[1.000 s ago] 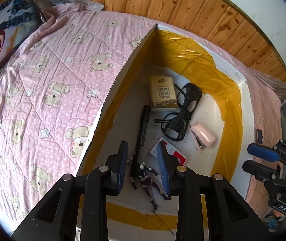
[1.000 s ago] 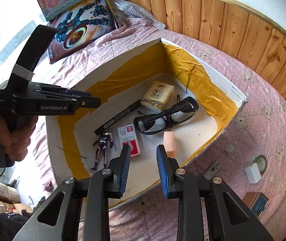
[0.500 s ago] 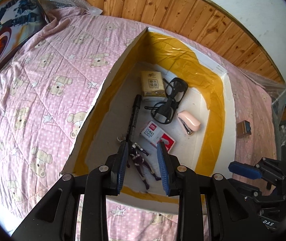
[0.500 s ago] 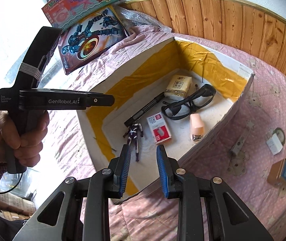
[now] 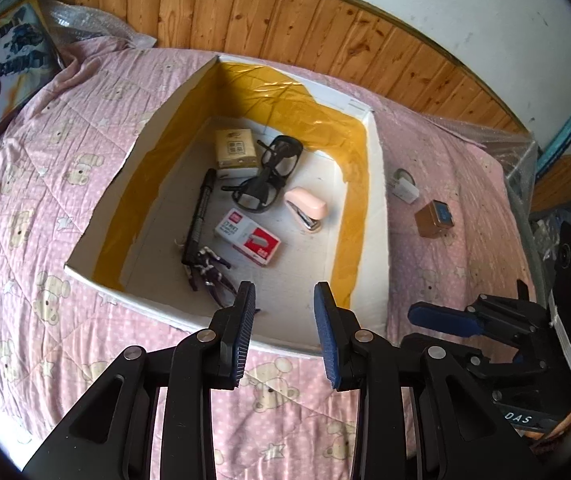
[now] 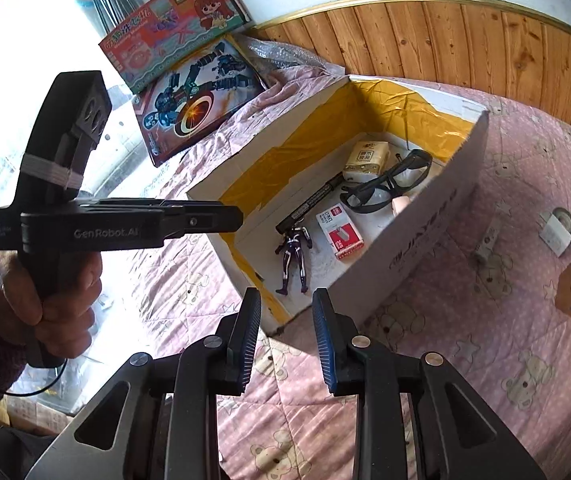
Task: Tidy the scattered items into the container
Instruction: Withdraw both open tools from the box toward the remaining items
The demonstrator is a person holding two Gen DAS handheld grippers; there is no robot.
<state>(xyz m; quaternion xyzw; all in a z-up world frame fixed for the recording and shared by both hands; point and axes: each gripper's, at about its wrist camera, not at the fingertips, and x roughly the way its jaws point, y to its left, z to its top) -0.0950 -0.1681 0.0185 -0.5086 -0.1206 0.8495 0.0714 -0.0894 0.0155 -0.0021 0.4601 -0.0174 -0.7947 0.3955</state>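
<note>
A white cardboard box [image 5: 377, 216] lined with yellow tape sits on a pink bear quilt [image 5: 45, 184]. Inside lie a tissue pack [image 5: 235, 148], black glasses [image 5: 265, 184], a black pen [image 5: 201, 216], a pink stapler [image 5: 305, 208], a staples box [image 5: 247, 236] and a toy figure [image 5: 207, 268]. Outside to the right lie a brown tin [image 5: 434, 218], a white charger with a tape roll [image 5: 404, 188] and a small grey piece [image 6: 485, 244]. My left gripper [image 5: 284, 336] is open and empty above the box's near wall. My right gripper [image 6: 285, 340] is open and empty near the box corner [image 6: 281, 320].
Toy boxes [image 6: 189, 92] lean at the far left by a bright window. A wooden panelled wall [image 5: 285, 36] runs behind the bed. Bubble wrap [image 5: 93, 28] lies at the quilt's far edge. The other gripper shows in each view [image 5: 485, 320] [image 6: 117, 224].
Both grippers have pulled back and up out of the box, staying open and empty. The items to the right of the box have come into the left wrist view.
</note>
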